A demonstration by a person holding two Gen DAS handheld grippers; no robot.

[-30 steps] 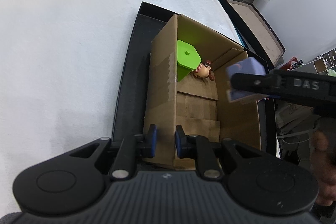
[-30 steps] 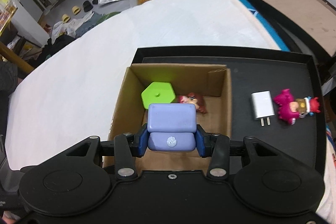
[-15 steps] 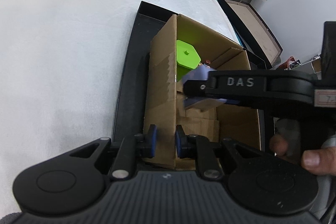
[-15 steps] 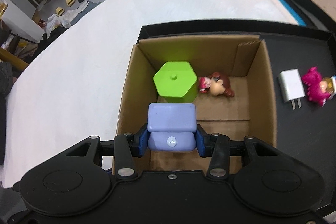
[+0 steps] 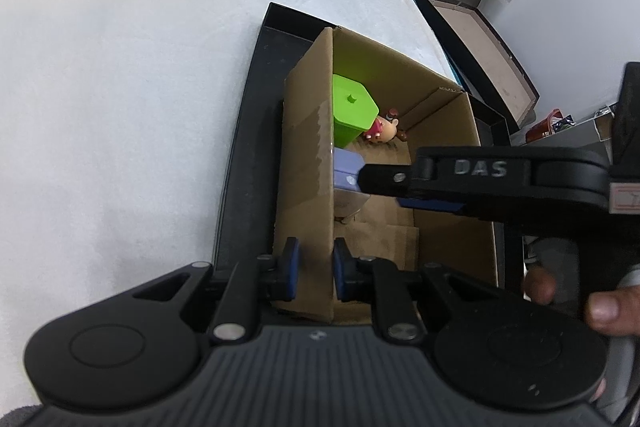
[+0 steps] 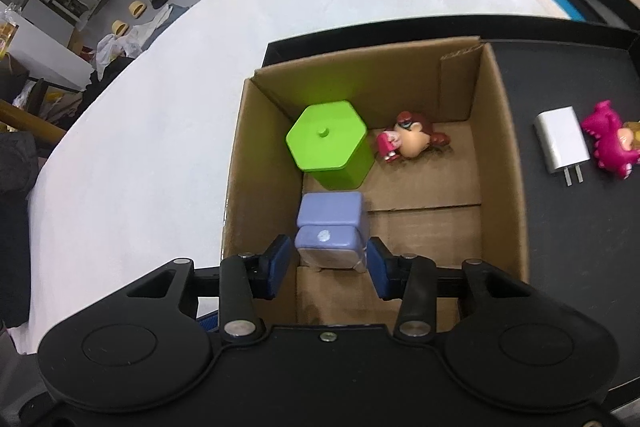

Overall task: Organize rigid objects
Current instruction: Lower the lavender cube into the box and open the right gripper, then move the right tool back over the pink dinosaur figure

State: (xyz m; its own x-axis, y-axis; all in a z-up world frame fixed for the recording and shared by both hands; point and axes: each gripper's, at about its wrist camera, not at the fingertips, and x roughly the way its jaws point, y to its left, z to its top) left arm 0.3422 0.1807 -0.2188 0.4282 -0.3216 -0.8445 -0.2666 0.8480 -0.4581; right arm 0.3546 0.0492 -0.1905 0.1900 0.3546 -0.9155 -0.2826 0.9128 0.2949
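Since a second ago the right claw has come across into the cardboard box in the left-wrist view; the left claw pinches the box's near wall, closed on it as before. In the right-wrist view the lilac block, then clamped above the box, now sits on the box floor beside the green hexagonal container, and the right claw has let go, pads apart from it. Pulling out carelessly could snag and topple the block.

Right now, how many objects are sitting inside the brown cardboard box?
3: the green hexagonal container at the far left corner, the small brown-haired figurine beside it, and the lavender block-shaped object nearer, between the right gripper pads. Nothing else shows inside.
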